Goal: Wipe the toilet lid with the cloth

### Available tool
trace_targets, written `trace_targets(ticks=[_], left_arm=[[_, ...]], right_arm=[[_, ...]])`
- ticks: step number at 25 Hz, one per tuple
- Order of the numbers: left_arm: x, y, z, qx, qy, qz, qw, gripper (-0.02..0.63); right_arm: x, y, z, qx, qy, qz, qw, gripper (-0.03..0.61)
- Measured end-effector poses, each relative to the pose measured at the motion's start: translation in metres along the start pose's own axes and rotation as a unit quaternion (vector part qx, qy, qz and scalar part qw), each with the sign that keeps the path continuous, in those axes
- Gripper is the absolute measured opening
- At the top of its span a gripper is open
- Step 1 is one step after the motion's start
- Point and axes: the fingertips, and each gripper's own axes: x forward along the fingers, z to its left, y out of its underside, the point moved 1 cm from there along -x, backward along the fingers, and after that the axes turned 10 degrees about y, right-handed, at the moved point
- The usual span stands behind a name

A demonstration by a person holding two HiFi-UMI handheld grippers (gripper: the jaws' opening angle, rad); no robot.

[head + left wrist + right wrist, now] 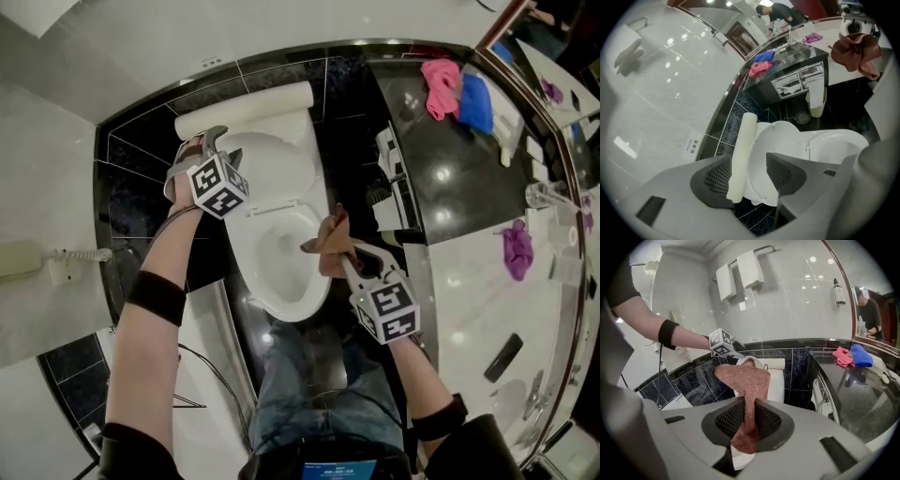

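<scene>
Two grippers show. The jaws of the right gripper (749, 420) are clamped on a reddish-brown cloth (745, 380), held up beside the open toilet bowl (281, 258). The jaws of the left gripper (749, 174) stand apart, empty, at the raised toilet lid (267, 169).

Head view: from above, steeply down on the toilet (253, 216) and black counter (441, 178). Left gripper view: close over the toilet lid (776, 140), facing the counter. Right gripper view sits lower, facing the wall (797, 301), cloth (745, 380) near the lens — all three share toilet and counter.
</scene>
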Motion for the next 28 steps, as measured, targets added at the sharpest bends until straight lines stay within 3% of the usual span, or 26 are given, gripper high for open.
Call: trace_targets(ticks=[13, 17, 28], left_arm=[[0.053, 0.016, 0.000, 0.024, 0.052, 0.022, 0.9981, 0.126], [0.053, 0.015, 0.003, 0.027, 0.037, 0.021, 0.9987, 0.061], [0.021, 0.011, -0.027, 0.014, 0.000, 0.024, 0.9996, 0.058]], right_arm=[[0.034, 0.002, 0.017, -0.007, 0.003, 0.014, 1.000, 0.083], [0.036, 0.001, 0.020, -0.010, 0.000, 0.017, 1.000, 0.083], [0.019, 0.012, 0.018, 0.001, -0.005, 0.019, 1.000, 0.083]])
